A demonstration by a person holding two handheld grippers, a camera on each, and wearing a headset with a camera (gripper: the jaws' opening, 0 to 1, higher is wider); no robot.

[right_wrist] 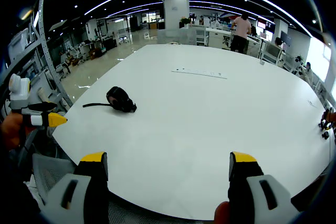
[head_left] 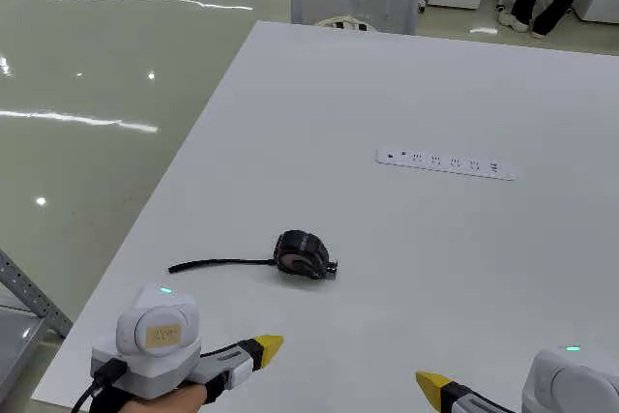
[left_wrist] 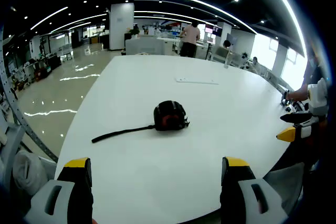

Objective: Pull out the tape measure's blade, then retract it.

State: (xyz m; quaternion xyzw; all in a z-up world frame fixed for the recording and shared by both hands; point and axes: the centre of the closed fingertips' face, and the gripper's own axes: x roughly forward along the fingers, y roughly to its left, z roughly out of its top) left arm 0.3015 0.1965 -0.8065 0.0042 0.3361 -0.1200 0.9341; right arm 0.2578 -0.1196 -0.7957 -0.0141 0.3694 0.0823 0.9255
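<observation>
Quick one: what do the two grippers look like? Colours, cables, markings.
Both: white rounded housing, green light, grey jaws, yellow tips. The left gripper shows a tan label and a black cable; the right gripper is partly cropped.

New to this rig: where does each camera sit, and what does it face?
Head view: on the headset, facing down at the table and tape measure; left gripper, right gripper tips below.
Left gripper view: on the left gripper, facing along its open jaws; right gripper at right.
Right gripper view: likewise; left gripper at left.
All share the tape measure.
</observation>
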